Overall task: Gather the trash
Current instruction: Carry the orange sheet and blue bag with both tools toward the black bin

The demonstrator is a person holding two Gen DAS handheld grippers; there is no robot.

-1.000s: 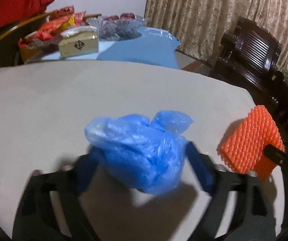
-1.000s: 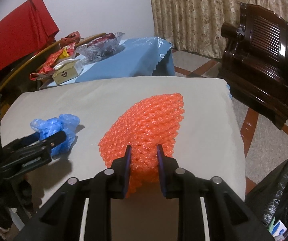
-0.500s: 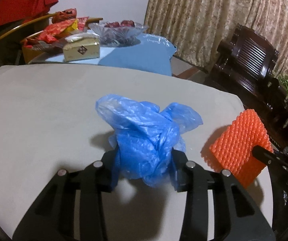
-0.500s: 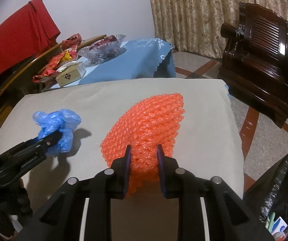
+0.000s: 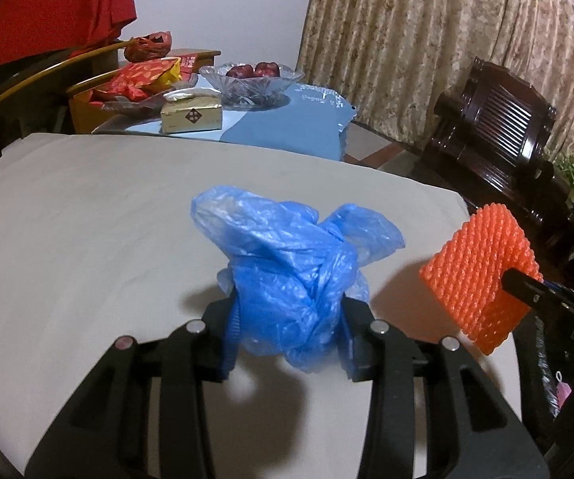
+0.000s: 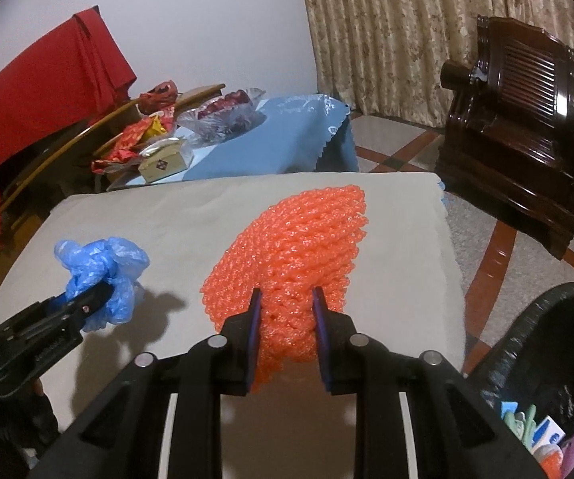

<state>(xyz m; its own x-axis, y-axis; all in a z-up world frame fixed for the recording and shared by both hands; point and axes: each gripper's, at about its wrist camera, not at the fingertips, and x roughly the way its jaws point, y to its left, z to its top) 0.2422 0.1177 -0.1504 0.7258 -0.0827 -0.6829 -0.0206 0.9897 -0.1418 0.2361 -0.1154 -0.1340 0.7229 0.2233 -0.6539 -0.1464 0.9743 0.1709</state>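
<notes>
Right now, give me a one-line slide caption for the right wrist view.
Right gripper clamps orange foam netting over the grey table, left gripper holds a crumpled blue plastic bag, black trash bag open alongside.

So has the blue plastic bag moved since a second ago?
Yes. The blue plastic bag, shut in the left gripper, has lifted off the beige table, its shadow now apart below it.

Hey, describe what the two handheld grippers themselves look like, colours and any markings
Both are matte black plastic. The left gripper and the right gripper each have angular forked linkage bars studded with round silver pivot pins, and jaws lined with blue ribbed pads. Seen from the other camera, each body carries pale lettering, too small to read fully. No cables or sleeves show.
</notes>
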